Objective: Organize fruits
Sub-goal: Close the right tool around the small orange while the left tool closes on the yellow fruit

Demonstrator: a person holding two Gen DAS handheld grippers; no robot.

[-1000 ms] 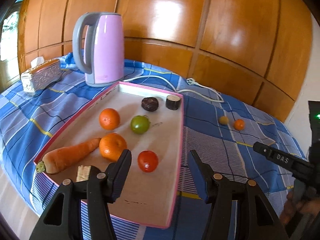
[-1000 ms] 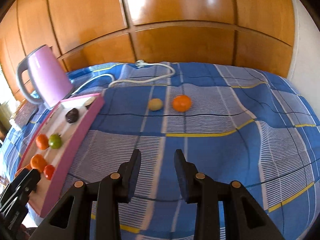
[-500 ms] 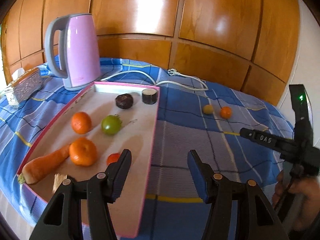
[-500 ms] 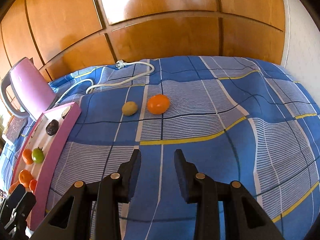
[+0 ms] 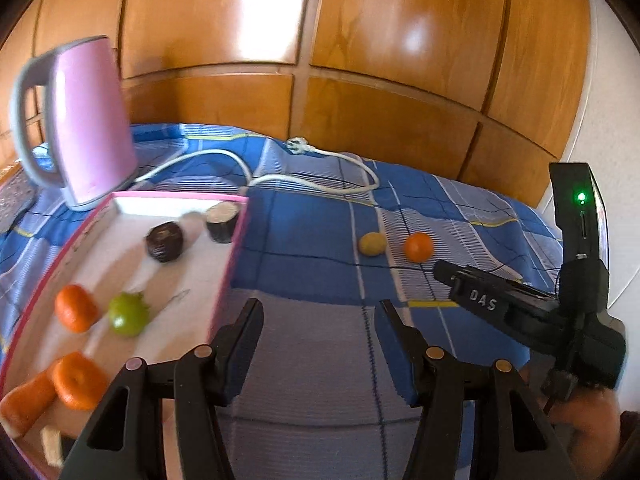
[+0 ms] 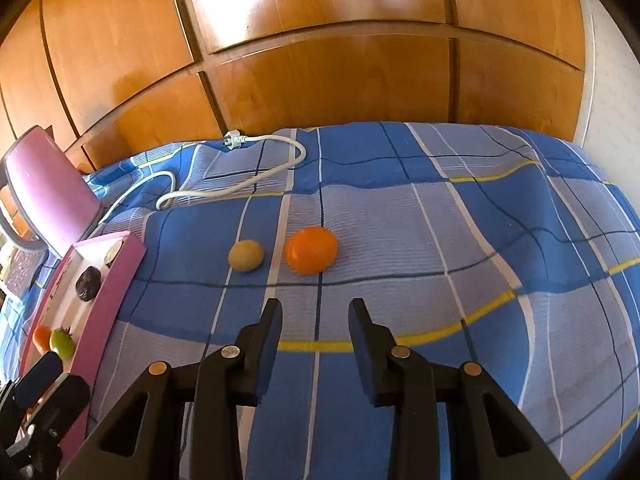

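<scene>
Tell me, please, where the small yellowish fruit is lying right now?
The yellowish fruit lies on the blue checked cloth, outside the pink tray, just left of the orange fruit in the right wrist view.

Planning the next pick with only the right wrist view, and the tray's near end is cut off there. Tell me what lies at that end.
Observer: The left wrist view shows a second mandarin at the near end of the pink tray, closer than the one you can see.
Operator: List anything next to it.
Observer: A carrot lies right beside it, on its left in the picture. The blur hides whether they touch.
Operator: Report my own gripper from outside.
Observer: The right gripper is seen from the side, and a green light glows on the black unit that stands above it.
</scene>
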